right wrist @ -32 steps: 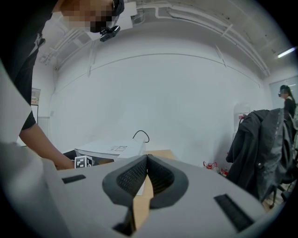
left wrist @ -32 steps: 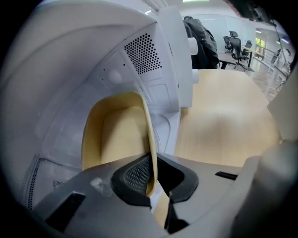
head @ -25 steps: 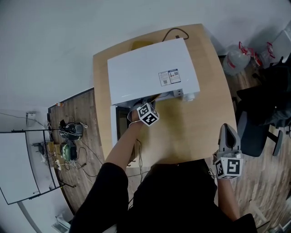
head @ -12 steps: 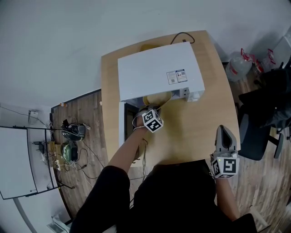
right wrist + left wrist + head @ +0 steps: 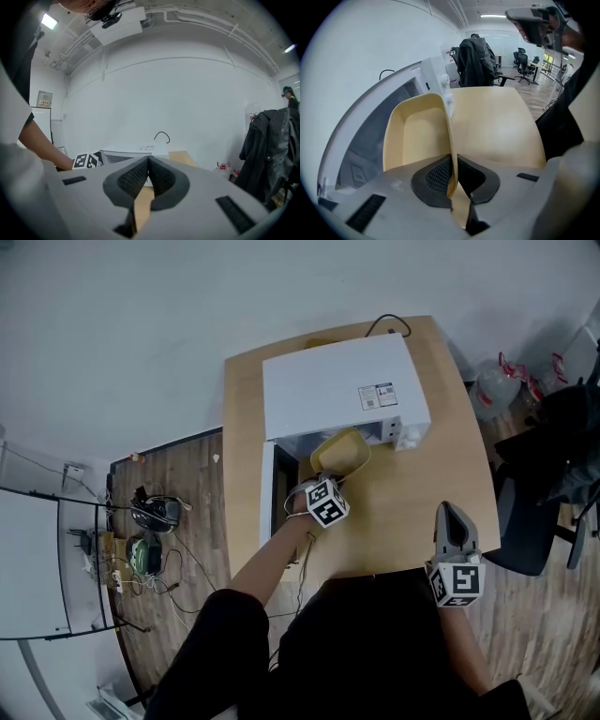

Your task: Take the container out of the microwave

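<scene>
Wooden table (image 5: 412, 512), black chair (image 5: 530, 521), floor cables (image 5: 145, 526)

The container (image 5: 341, 454) looks like smooth, matt plastic. The microwave (image 5: 337, 385) has a smooth white casing; the table (image 5: 412, 512) is pale wood

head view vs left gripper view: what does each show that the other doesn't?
Head view only: cables on the floor, and the label on top of the white microwave. Left gripper view only: the left gripper with its jaws shut on the rim of the yellow container, and office chairs far behind. Both: the container, the microwave and the wooden table.
</scene>
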